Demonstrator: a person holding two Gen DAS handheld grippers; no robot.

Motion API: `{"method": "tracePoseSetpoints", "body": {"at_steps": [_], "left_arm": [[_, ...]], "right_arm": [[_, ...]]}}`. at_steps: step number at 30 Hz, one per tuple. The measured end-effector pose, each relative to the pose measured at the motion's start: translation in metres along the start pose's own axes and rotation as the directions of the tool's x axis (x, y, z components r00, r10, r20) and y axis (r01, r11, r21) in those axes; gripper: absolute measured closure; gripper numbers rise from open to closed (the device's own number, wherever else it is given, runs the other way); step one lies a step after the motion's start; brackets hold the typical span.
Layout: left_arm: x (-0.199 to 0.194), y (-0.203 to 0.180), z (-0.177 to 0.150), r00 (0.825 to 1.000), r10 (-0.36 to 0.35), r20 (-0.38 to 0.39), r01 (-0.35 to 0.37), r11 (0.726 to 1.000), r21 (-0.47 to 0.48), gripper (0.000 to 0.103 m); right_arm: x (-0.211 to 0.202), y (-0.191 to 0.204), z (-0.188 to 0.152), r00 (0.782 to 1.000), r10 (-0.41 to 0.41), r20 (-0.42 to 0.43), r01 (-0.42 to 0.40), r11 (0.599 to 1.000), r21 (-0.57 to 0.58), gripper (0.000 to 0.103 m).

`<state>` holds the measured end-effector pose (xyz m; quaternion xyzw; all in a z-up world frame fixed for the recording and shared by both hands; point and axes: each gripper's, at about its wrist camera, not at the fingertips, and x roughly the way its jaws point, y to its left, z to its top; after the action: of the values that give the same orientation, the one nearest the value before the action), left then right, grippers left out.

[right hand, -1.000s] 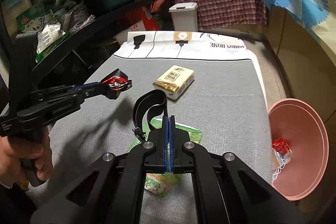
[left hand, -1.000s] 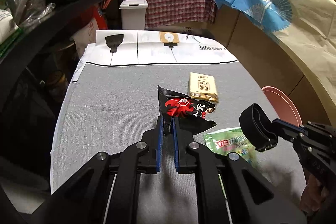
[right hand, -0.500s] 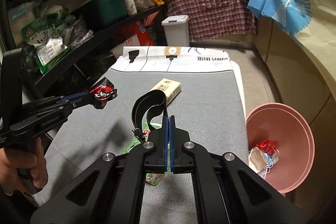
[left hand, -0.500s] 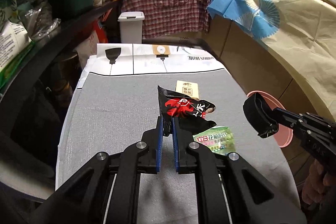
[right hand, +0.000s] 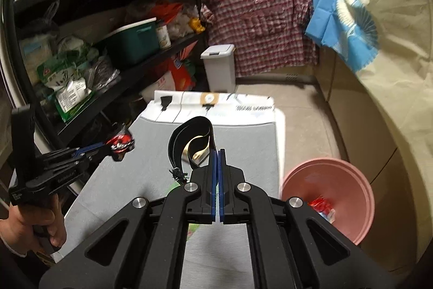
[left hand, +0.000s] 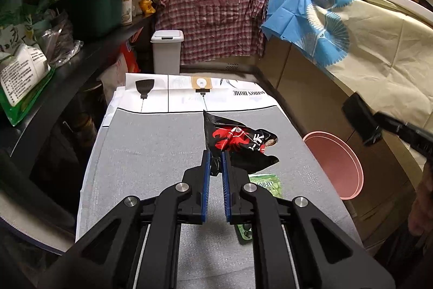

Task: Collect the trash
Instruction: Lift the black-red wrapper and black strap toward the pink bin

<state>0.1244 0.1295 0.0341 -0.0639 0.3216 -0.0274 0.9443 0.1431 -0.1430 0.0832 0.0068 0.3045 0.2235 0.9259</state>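
We have both loads off the tabletop (left hand: pixel 151 153) and higher than a second ago: our left claw (left hand: pixel 215 163) grasping the black-and-red wrapper (left hand: pixel 238 138), our right claw (right hand: pixel 217 161) clenched on the black strap (right hand: pixel 189 132). The pink basin (right hand: pixel 349 180) beside the right edge now shows fully, so dropping comes next.

Black shelving (right hand: pixel 113 4), plaid cloth (left hand: pixel 213 18) draping the counter, tiled floor (right hand: pixel 303 110).

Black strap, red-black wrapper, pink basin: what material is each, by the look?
Black strap: looks like woven webbing or elastic, matte, frayed threads at one end. Red-black wrapper: likely plastic film, glossy, sharply creased. Pink basin: looks like moulded plastic, smooth, even colour, rolled rim.
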Motion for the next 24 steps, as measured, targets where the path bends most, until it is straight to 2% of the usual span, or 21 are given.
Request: {"method": "tracePoseSetpoints", "body": {"at_steps": [9, 18, 24], "left_arm": [[-0.003, -0.013, 0.001, 1.000, -0.007, 0.013, 0.007, 1.000, 0.014, 0.094], [0.008, -0.035, -0.005, 1.000, -0.012, -0.009, 0.012, 0.999, 0.040, 0.094], [0.017, -0.058, -0.008, 0.999, -0.028, -0.026, 0.029, 0.998, 0.057, 0.094]], "right_arm": [[-0.018, -0.038, 0.010, 0.995, -0.078, 0.061, 0.078, 0.997, -0.011, 0.102], [-0.011, -0.081, -0.005, 0.992, -0.117, 0.048, 0.113, 0.991, 0.077, 0.102], [-0.014, -0.108, -0.011, 0.983, -0.174, 0.052, 0.168, 0.980, 0.105, 0.102]]}}
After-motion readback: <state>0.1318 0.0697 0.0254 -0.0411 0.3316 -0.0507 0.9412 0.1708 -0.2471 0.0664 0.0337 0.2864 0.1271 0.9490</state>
